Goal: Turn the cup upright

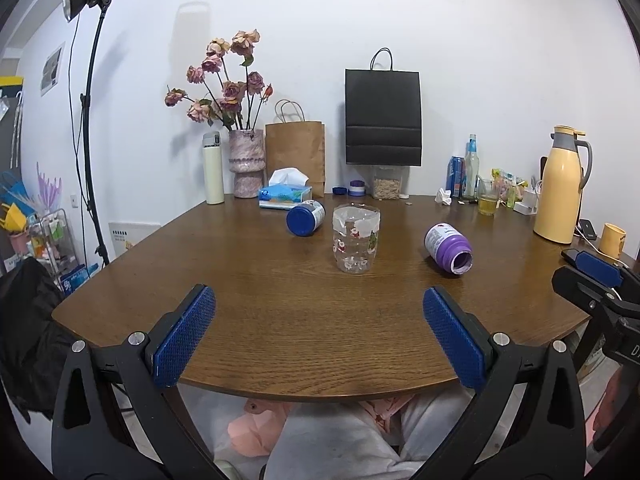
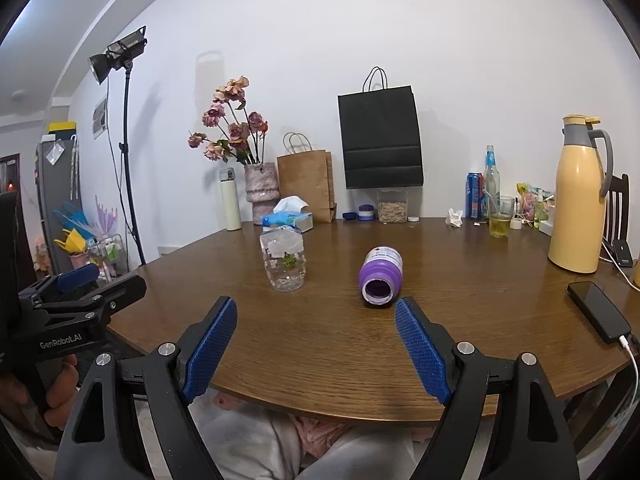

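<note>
A clear plastic cup (image 1: 355,239) with Christmas prints stands upright in the middle of the brown table (image 1: 280,320); it also shows in the right wrist view (image 2: 283,258). A purple cup (image 1: 449,249) lies on its side to its right, its mouth facing me (image 2: 381,275). A blue cup (image 1: 305,218) lies on its side behind the clear one. My left gripper (image 1: 318,308) is open and empty, hovering over the near table edge. My right gripper (image 2: 316,320) is open and empty, just short of the purple cup.
Along the back stand a white flask (image 1: 213,168), a flower vase (image 1: 247,162), a tissue pack (image 1: 285,192), paper bags (image 1: 383,118), a snack jar, bottles, a glass of yellow drink (image 1: 487,202) and a yellow jug (image 1: 562,186). A phone (image 2: 598,312) charges at the right edge.
</note>
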Demonstrator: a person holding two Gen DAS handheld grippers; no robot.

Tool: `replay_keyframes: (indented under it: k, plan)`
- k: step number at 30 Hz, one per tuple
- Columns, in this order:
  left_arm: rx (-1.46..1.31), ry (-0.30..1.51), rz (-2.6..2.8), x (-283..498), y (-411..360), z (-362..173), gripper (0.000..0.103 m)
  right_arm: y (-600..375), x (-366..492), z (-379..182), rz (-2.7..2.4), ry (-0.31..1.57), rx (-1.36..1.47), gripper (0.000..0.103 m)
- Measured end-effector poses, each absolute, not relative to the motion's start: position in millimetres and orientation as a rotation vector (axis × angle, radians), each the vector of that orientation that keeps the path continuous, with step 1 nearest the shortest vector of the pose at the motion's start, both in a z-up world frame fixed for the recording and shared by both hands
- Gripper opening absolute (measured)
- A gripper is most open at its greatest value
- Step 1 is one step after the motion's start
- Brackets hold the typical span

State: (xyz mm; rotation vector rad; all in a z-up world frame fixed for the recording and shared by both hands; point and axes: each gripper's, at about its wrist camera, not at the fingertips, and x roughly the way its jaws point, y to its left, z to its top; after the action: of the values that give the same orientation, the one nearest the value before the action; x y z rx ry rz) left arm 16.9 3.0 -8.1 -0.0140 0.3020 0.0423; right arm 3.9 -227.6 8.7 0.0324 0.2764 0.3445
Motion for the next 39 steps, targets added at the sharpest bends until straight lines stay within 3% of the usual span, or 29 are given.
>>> replay_keyframes:
  k: [39]
  plan:
    - [-0.002, 0.294, 0.035, 15.6, 1.6, -7.6, 0.103, -225.0, 3.0, 5.2, 0.349, 0.283, 0.023, 0.085]
